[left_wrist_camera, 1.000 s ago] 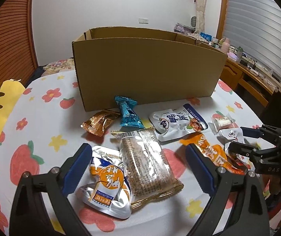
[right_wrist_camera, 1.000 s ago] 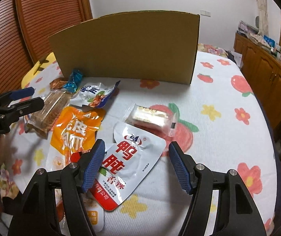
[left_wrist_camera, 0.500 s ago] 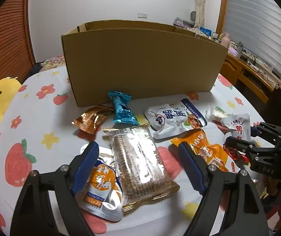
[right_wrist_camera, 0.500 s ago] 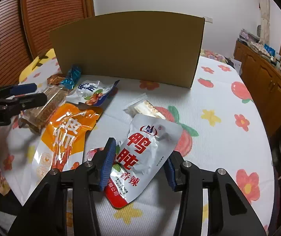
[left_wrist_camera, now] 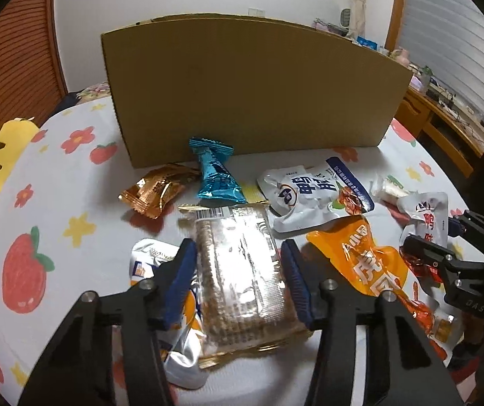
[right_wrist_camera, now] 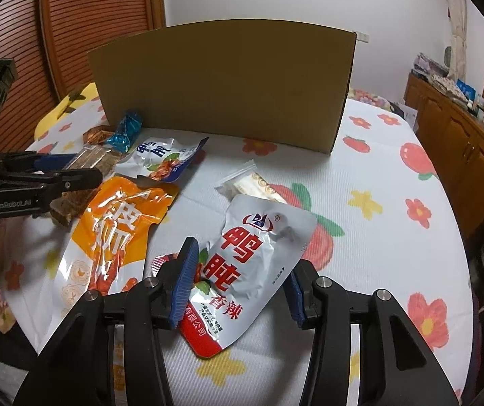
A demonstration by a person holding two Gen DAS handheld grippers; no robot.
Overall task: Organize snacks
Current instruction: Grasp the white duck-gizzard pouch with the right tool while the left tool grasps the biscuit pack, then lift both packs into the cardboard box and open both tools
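Note:
A clear pack of brown crackers point(left_wrist_camera: 238, 291) lies on the flower-print cloth. My left gripper point(left_wrist_camera: 237, 250) is closing on it, and its blue pads touch both long sides. My right gripper point(right_wrist_camera: 240, 260) is shut on the lower half of a silver pouch with red characters point(right_wrist_camera: 258, 230), whose edges are bent up between the pads. Behind the snacks stands a tall open cardboard box point(left_wrist_camera: 248, 88); its inside is hidden. In the left wrist view the right gripper point(left_wrist_camera: 428, 240) shows at the right with that pouch point(left_wrist_camera: 428, 216).
Loose snacks lie around: an orange pouch point(left_wrist_camera: 367, 260), a white-and-blue pouch point(left_wrist_camera: 313, 196), a blue wrapper point(left_wrist_camera: 216, 176), a copper wrapper point(left_wrist_camera: 155, 189), a silver-orange pouch point(left_wrist_camera: 150, 264) under the left finger, a small clear-wrapped biscuit point(right_wrist_camera: 258, 182). A wooden cabinet point(right_wrist_camera: 461, 135) stands right.
The left jaws have come in from wide apart onto the sides of the cracker pack. The right jaws have narrowed onto the silver pouch, which now bends between them.

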